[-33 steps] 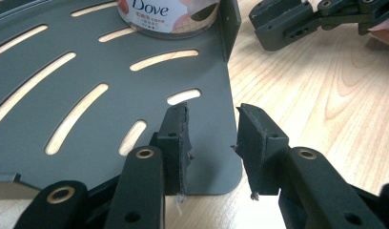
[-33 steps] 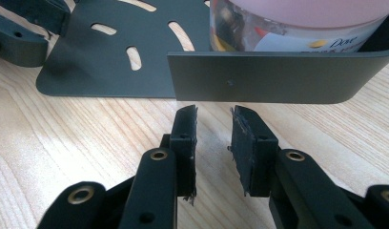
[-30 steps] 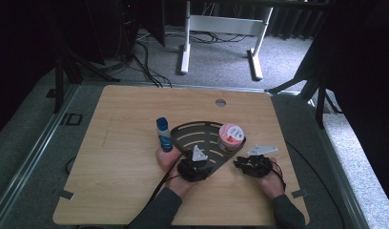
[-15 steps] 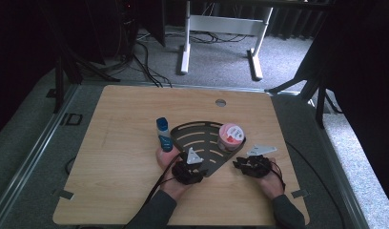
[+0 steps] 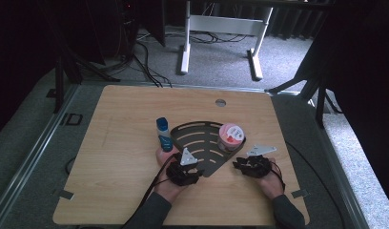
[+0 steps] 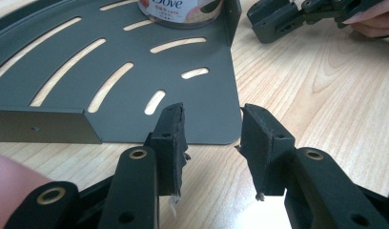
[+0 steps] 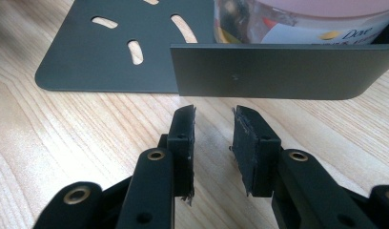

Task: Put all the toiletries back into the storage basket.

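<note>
I held the left claw (image 6: 211, 124) at the near corner of the dark slotted corner shelf (image 5: 202, 143), which lay flat on the worktop (image 5: 116, 143). Against the frames from a second before, the left hand had drawn slightly back toward my side, and its jaws had just been opening. In the left gripper view the pads stood parted, released, with the shelf's rounded corner just ahead of them and nothing between them. I judged that the left claw had let go of the shelf, so that the shelf now rested on its own.

The right claw (image 7: 214, 124) had not shifted. Its jaws stood parted and empty just short of the shelf's upright side flange (image 7: 278, 71), not touching it.

The Dove jar (image 5: 230, 136), pink-lidded, stood on the shelf at its right end, behind that flange. The blue-capped tube (image 5: 163, 133) stood upright just beside the shelf's left edge.

I judged the placement of the shelf complete, with both claws free for the next item.
</note>
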`<state>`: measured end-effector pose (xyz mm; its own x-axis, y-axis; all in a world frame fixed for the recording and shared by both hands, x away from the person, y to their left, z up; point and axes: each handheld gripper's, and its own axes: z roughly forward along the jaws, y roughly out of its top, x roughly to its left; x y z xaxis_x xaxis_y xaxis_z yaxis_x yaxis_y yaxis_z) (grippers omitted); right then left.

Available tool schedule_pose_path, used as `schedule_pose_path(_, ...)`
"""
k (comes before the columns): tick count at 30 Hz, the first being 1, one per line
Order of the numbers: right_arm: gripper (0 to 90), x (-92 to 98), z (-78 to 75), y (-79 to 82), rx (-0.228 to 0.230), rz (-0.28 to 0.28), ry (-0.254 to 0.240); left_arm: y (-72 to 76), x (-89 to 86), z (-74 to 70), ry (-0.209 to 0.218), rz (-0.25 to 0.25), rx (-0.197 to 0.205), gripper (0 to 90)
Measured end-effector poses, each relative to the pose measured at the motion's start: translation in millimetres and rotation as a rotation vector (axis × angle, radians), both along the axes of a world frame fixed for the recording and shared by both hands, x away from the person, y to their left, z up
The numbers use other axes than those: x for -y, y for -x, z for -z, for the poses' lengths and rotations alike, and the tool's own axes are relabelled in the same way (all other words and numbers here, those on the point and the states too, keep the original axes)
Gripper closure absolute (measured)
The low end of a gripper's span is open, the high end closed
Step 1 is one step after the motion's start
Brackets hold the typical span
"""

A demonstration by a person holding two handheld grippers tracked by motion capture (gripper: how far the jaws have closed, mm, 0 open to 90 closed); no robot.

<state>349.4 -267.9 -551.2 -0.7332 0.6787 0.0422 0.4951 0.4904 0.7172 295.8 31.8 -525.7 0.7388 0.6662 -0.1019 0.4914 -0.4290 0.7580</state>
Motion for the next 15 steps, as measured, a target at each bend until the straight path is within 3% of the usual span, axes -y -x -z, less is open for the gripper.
schedule_pose_path(15,69.1,-0.9,1.1,0.1,-0.003,-0.008,0.000,9.4,-15.4,-12.5,0.008,-0.006,0.008,59.8)
